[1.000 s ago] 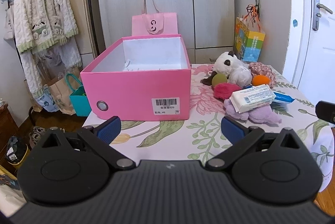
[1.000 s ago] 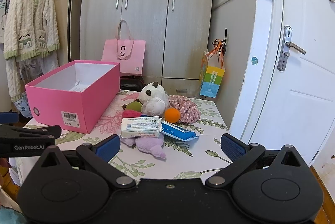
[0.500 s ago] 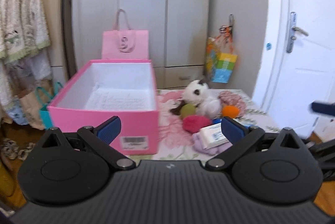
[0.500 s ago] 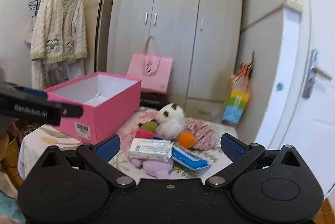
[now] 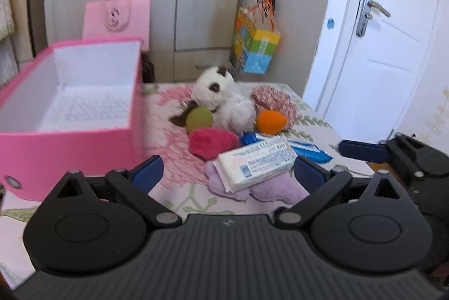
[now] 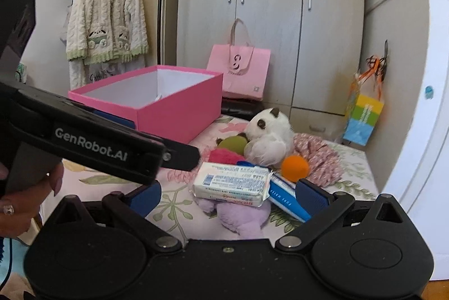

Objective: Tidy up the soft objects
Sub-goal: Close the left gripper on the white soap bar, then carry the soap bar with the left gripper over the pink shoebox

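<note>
Left tongs (image 5: 227,171) are spread wide and grasp nothing; they are held low over the near edge of the floral surface (image 5: 179,199). Right tongs (image 6: 228,192) are likewise spread and empty — the white wipes pack (image 6: 233,183) is framed between their blue pads (image 6: 310,193) but is not touched. That pack is seen lying on a purple plush (image 6: 241,216), with a blue packet (image 6: 286,200) just beside it. Behind these a heap is noted: pink fluffy ball (image 5: 213,141), green sponge (image 5: 199,119), orange sponge (image 5: 270,122), panda plush (image 5: 219,95), floral cloth (image 5: 276,101). The pink box (image 5: 70,148) stands open to the left of the heap — only white paper is visible inside. A hand (image 6: 16,202) is seen gripping the left device's handle.
</note>
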